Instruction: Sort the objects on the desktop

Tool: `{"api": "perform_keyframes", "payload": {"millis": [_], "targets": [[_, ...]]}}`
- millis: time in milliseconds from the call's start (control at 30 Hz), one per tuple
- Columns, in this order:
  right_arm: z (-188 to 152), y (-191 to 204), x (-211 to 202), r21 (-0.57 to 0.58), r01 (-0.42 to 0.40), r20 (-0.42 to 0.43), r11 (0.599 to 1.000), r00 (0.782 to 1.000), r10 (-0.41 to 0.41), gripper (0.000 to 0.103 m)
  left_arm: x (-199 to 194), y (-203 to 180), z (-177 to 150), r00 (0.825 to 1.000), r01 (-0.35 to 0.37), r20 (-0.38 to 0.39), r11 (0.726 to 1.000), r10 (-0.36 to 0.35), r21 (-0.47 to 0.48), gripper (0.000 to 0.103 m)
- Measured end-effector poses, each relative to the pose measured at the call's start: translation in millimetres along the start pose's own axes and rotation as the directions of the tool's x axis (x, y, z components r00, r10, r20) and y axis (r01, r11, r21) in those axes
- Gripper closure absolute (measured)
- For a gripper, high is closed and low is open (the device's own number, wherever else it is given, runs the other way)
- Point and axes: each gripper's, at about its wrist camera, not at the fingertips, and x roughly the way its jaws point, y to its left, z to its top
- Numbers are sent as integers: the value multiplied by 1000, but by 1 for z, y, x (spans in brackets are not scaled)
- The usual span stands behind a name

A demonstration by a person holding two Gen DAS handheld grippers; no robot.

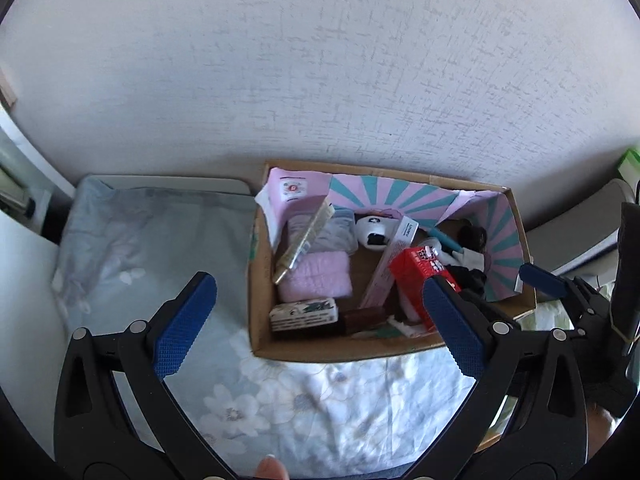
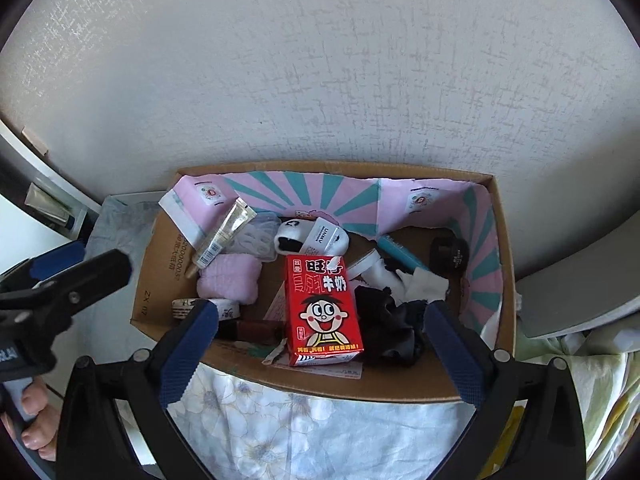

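Note:
A cardboard box (image 2: 280, 376) with a pink and teal lining stands on a floral cloth against the wall. It holds a red milk carton (image 2: 324, 312), a pink folded cloth (image 2: 230, 280), a gold tube (image 2: 224, 240), black fabric (image 2: 388, 320), a teal pen (image 2: 402, 258) and a black jar (image 2: 450, 254). My right gripper (image 2: 320, 332) is open and empty, just in front of the box. My left gripper (image 1: 316, 304) is open and empty over the cloth at the box's front left corner. The box (image 1: 256, 312) and the carton (image 1: 412, 276) also show in the left wrist view.
The floral cloth (image 1: 160, 240) covers the table left of and in front of the box. The textured wall (image 1: 320, 80) rises right behind. A white shelf (image 2: 24, 220) stands at the left, a grey surface (image 2: 580, 280) at the right.

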Motion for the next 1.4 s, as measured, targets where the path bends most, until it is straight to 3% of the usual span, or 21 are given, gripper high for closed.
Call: {"api": "perform_keyframes", "payload": {"millis": [133,300,433,567,733,900,1033,1167,1400], "targets": [[-4,4,-8,17,15,3,1000,1000,-15,0,-9,9,-5,1000,-17,12,1000,17,17,0],[-9,14,-22,34,41,-10,999,999,-41,0,-23,24,-6,1000,18,-26,999,-17,51,0],[-10,29,-45,13,58,5,998,998,-58,0,-50,36,-5,999,-40,12,994,39,105,0],[-12,46,-63,4,52,11,999,999,-52,0,-70,54,-7,1000,-27,15,997,26,73,0],[-18,70,-80,-3,41,55,999,998,-40,0,-95,56,-16,990,-133,65,983,125,130,0],[-27,95,-85,-79,113,33,990,993,-111,0,-113,57,-22,990,-128,76,983,118,135,0],[-34,100,-101,-30,153,70,988,986,-150,0,-125,54,-26,982,-174,102,970,158,167,0],[-43,107,-117,-1,155,119,988,981,-154,0,-141,60,-31,981,-165,128,976,147,141,0],[-48,113,-125,26,160,118,987,980,-162,0,-156,72,-34,977,-165,153,981,149,103,0]]}}
